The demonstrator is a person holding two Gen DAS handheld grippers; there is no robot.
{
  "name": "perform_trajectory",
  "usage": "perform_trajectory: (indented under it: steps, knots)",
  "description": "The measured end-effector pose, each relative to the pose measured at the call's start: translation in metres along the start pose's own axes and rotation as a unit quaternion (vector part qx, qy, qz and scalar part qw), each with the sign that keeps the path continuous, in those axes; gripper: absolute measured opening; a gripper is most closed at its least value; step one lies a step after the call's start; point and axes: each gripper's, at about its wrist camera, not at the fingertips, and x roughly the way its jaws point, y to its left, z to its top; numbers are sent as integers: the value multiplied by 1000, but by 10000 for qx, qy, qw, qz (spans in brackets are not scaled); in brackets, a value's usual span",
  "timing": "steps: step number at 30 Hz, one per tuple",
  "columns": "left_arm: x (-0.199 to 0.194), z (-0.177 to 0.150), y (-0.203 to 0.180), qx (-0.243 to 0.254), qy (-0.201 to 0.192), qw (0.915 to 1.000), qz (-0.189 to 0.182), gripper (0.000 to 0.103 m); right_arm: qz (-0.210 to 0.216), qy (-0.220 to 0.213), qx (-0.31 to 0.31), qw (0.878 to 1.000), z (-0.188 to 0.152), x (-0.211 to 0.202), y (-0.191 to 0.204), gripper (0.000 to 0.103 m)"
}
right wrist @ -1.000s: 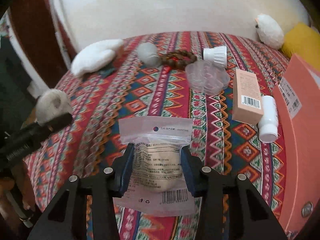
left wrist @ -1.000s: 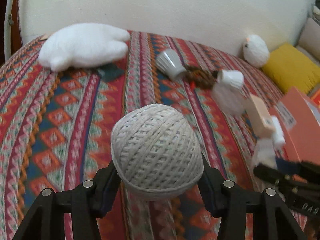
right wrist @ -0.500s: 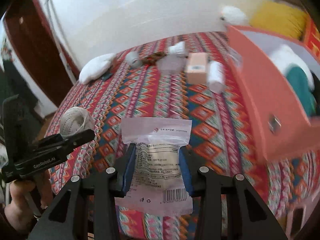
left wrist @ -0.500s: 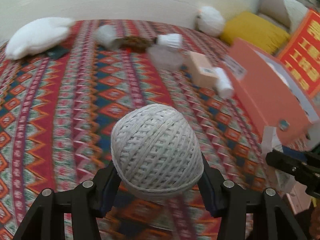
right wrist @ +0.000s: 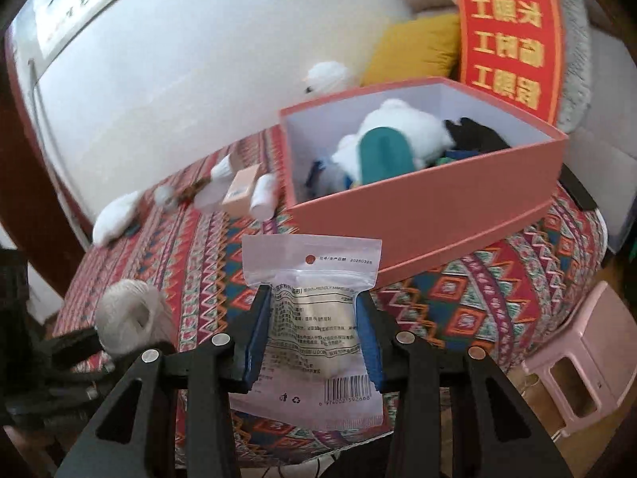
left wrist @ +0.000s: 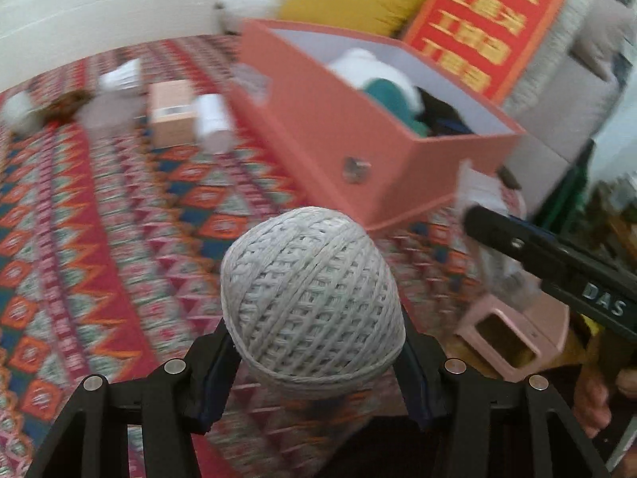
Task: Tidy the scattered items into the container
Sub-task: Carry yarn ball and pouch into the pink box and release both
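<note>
My left gripper is shut on a ball of white twine, held above the patterned bedspread short of the pink box. My right gripper is shut on a clear plastic pouch with printed text and a barcode, raised in front of the same pink box. The open box holds a white plush toy, a teal item and dark things. The twine ball also shows at the lower left of the right wrist view.
On the bedspread beyond lie a peach carton, a white bottle, a white ribbed cup, a brown beaded item and a white plush. A pink stool stands off the bed's edge. Yellow cushion and red banner behind.
Both grippers have swung right and risen towards the pink box, carrying the twine ball and the pouch. The box interior now shows in both views.
</note>
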Motion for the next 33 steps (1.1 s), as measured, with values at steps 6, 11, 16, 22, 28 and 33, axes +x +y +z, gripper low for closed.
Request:
perform_trajectory:
  steps: [6, 11, 16, 22, 28, 33]
  knots:
    - [10, 38, -47, 372, -109, 9990, -238, 59, -522, -500, 265, 9970, 25, -25, -34, 42]
    - [18, 69, -87, 681, -200, 9965, -436, 59, -836, -1242, 410, 9879, 82, -59, -56, 42]
    - [6, 140, -110, 878, -683, 9928, -444, 59, -717, -1955, 638, 9760, 149, -85, -66, 41]
    - [3, 207, -124, 1096, -1135, 9866, -423, 60, -830, -2442, 500, 9649, 207, -87, -56, 41]
    - [58, 220, -110, 1002, -764, 9915, -319, 60, -1003, -1909, 458, 9754, 223, -20, -65, 40]
    - [117, 214, -98, 935, -366, 9947, -212, 60, -1172, -1460, 538, 9808, 227, 27, -86, 36]
